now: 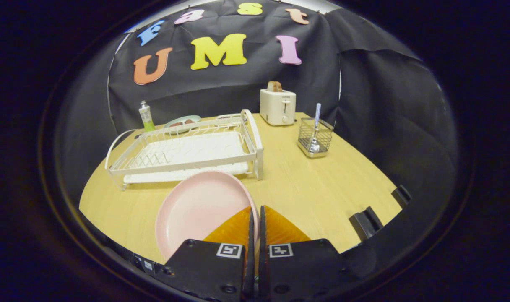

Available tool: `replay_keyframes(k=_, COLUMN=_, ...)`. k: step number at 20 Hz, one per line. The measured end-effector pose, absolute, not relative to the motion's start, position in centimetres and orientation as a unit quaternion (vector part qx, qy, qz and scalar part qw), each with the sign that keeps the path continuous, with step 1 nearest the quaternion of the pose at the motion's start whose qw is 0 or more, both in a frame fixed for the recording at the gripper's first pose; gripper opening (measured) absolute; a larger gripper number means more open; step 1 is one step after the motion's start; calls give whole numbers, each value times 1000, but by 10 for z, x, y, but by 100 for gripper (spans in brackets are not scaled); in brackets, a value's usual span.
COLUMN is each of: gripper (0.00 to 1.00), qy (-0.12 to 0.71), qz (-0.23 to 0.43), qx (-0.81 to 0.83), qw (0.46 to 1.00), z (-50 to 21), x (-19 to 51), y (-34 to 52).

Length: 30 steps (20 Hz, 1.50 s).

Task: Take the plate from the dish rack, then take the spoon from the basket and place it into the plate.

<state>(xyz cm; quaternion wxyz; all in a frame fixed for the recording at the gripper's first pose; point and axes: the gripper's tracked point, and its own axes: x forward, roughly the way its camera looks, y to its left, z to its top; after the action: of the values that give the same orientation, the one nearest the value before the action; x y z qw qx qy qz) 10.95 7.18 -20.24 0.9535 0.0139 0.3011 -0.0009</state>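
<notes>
Wooden table [322,188] lies bare from the gripper's one to three o'clock. White dish rack [188,151] stands at eleven o'clock; pale pink plate [200,207], clenched by its rim in the gripper [255,214]; spoon [315,132] upright in the wire basket [316,138] at one o'clock.

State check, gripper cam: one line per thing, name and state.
Gripper: jaws shut on the pink plate's rim.
Round pink plate: out of the rack, held at its right rim.
White wire dish rack: upright, slots empty.
Metal spoon: standing bowl-down in the basket.
Wire mesh basket: upright on the table.
Cream toaster: upright, toast sticking out.
Wooden table: carries all of these.
</notes>
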Motion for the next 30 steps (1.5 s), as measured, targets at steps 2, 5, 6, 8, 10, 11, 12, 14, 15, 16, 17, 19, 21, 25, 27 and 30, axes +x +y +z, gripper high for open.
replay_keyframes(k=2, gripper=10, qy=317, qz=2, qx=20, qw=948, z=-220, x=113, y=66)
replay_keyframes(k=5, gripper=10, qy=335, qz=20, qx=42, qw=941, z=-233, x=116, y=67)
replay_keyframes(k=6, gripper=10, qy=333, qz=23, qx=48, qw=941, z=-231, x=117, y=66)
replay_keyframes(k=8, gripper=9, qy=317, qz=32, qx=50, qw=947, z=-220, x=121, y=65)
replay_keyframes(k=10, gripper=9, qy=285, qz=51, qx=50, qw=956, z=-203, x=129, y=66)
replay_keyframes(k=11, gripper=11, qy=264, qz=57, qx=52, qw=961, z=-194, x=135, y=64)
replay_keyframes(k=12, gripper=32, qy=243, qz=55, qx=49, qw=967, z=-182, x=138, y=56)
replay_keyframes(k=14, gripper=73, qy=204, qz=46, qx=33, qw=977, z=-164, x=148, y=39)
replay_keyframes(k=15, gripper=94, qy=190, qz=39, qx=25, qw=981, z=-157, x=154, y=31)
replay_keyframes(k=16, gripper=100, qy=181, qz=37, qx=23, qw=983, z=-151, x=159, y=23)
replay_keyframes(k=17, gripper=100, qy=175, qz=37, qx=24, qw=984, z=-145, x=165, y=17)
replay_keyframes(k=19, gripper=100, qy=168, qz=44, qx=29, qw=984, z=-135, x=179, y=4)
replay_keyframes(k=21, gripper=100, qy=154, qz=43, qx=34, qw=986, z=-120, x=202, y=-16)
replay_keyframes(k=25, gripper=100, qy=132, qz=43, qx=3, qw=990, z=-95, x=248, y=-47)
replay_keyframes(k=27, gripper=100, qy=130, qz=52, qx=-5, qw=990, z=-86, x=271, y=-57)
replay_keyframes(k=30, gripper=100, qy=129, qz=44, qx=-23, qw=990, z=-81, x=309, y=-81)
